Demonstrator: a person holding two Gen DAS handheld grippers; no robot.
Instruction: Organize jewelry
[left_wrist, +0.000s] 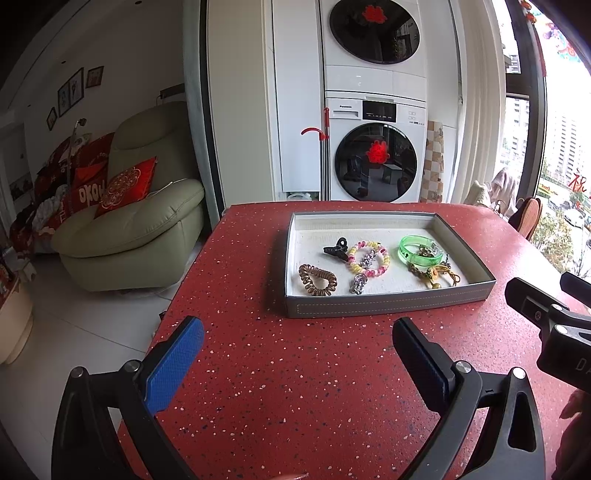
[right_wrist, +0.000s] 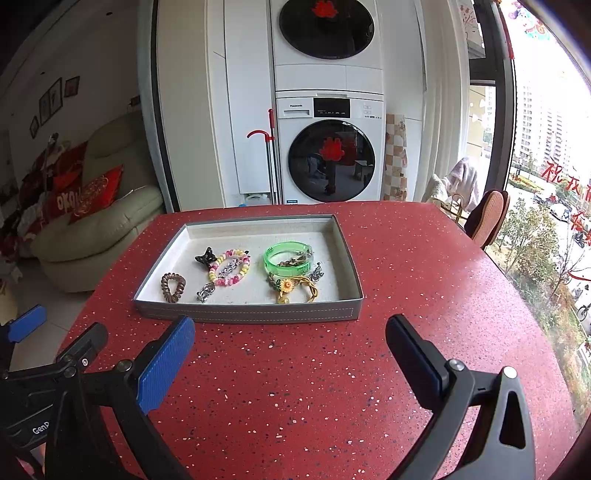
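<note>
Straight ahead of both grippers, on the red speckled counter (right_wrist: 388, 258), sits a shallow grey rectangular tray with a white lining (right_wrist: 255, 313), and all the jewelry is piled inside it. The left gripper (left_wrist: 297, 363) is spread wide with nothing between its blue-padded fingers (left_wrist: 173, 369), hovering over bare counter short of the tray's near wall. Same deal for the right gripper (right_wrist: 290, 363): wide apart, empty, just short of the tray.

Inside the tray, going from the left gripper's side across: a brown spiral coil hair tie (right_wrist: 173, 288) near the front corner, a small black claw clip (right_wrist: 205, 257) further back, touching a pink, yellow and white coiled bracelet (right_wrist: 229, 272) that has a silver chain bracelet (right_wrist: 207, 291) draped through it and trailing toward the front. On the right gripper's side there's a translucent green plastic bangle (right_wrist: 286, 257), with a yellow braided cord bracelet with a flower charm (right_wrist: 293, 288) just in front of it; they're tangled up with some metallic bits I can't make out.
</note>
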